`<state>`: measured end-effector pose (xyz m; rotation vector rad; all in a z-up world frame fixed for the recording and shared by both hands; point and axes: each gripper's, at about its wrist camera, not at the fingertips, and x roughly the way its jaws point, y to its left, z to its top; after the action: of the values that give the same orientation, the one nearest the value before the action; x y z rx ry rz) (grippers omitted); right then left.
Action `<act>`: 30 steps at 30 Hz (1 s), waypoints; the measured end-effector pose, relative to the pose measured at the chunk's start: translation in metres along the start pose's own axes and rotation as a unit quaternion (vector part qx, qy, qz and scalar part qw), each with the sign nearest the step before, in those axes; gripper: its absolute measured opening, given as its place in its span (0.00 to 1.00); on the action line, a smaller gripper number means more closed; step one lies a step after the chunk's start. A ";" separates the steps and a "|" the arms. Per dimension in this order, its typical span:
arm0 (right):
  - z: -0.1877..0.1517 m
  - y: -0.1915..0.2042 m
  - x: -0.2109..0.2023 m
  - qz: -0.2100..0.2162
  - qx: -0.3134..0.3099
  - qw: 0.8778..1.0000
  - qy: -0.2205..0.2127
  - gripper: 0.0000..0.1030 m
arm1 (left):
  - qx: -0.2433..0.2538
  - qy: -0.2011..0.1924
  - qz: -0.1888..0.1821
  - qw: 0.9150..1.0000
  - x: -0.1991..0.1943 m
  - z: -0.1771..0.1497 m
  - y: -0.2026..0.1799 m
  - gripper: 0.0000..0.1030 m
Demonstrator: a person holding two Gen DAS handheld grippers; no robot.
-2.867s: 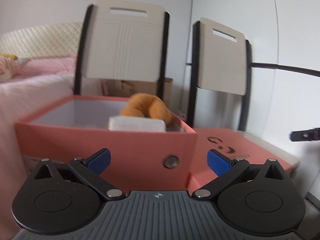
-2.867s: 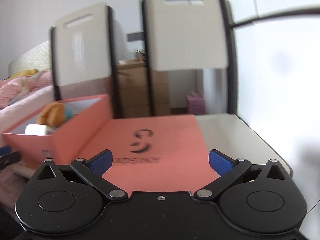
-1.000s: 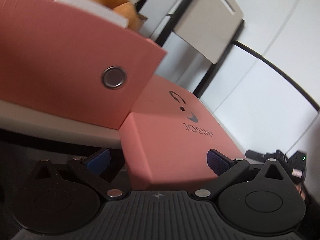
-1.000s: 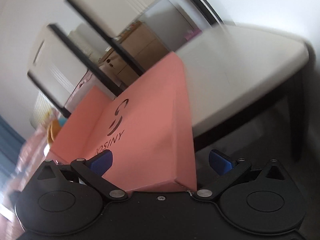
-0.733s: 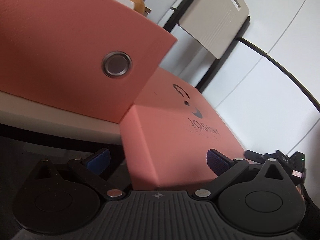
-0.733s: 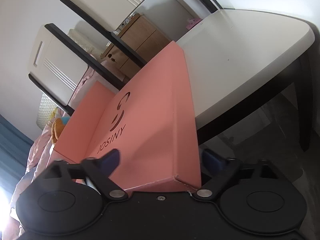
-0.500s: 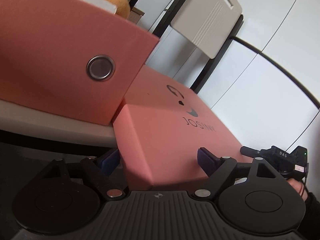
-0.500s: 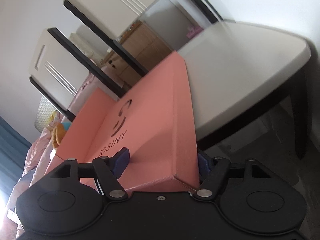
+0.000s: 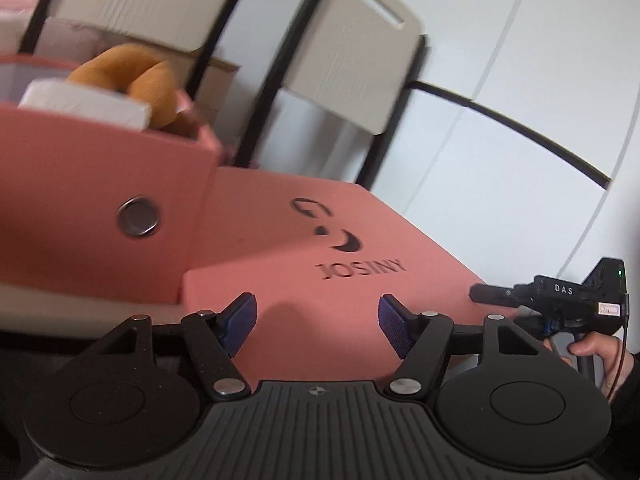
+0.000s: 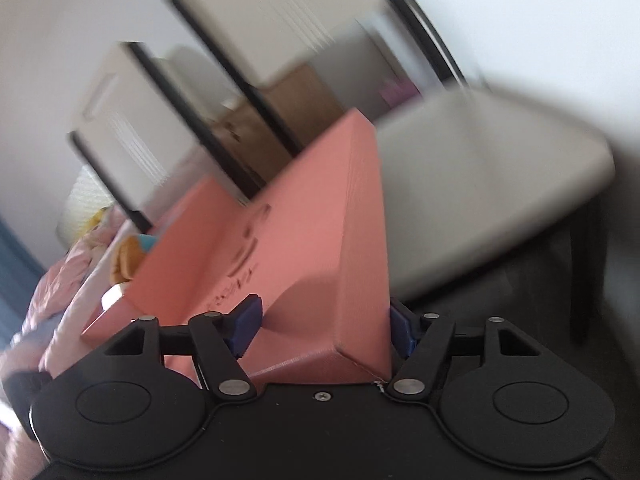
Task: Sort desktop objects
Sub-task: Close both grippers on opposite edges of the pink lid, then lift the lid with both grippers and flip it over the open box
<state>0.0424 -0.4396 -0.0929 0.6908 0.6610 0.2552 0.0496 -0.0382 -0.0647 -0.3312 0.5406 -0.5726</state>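
A salmon-pink box lid (image 9: 304, 256) marked JOSINY lies beside the open pink box (image 9: 92, 208), which holds an orange plush toy (image 9: 136, 76) and a white packet (image 9: 84, 100). My left gripper (image 9: 316, 320) straddles the lid's near edge; its blue pads sit apart on the lid, and contact is unclear. My right gripper (image 10: 324, 324) is shut on the lid's right corner (image 10: 320, 240), which is tilted up off the table. The right gripper also shows in the left wrist view (image 9: 560, 300), held by a hand.
The box and lid rest on a beige table (image 10: 480, 184) with dark legs. Two beige chairs with black frames (image 9: 352, 52) stand behind it. A pink bed (image 10: 60, 280) lies to the left. A cardboard carton (image 10: 288, 104) sits behind the chairs.
Both grippers have closed in on the lid's near edge. The right gripper now clamps its corner and the lid has tilted upward. Both views have swung.
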 end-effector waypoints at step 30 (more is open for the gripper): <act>0.003 -0.012 -0.030 0.059 0.012 0.997 -0.051 0.66 | -0.142 0.024 -0.087 0.986 0.001 0.005 0.036 0.76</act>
<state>0.0214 -0.4635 -0.0848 0.7611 0.5275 0.3192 0.0687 -0.0093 -0.0769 -0.6416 0.6463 -0.6752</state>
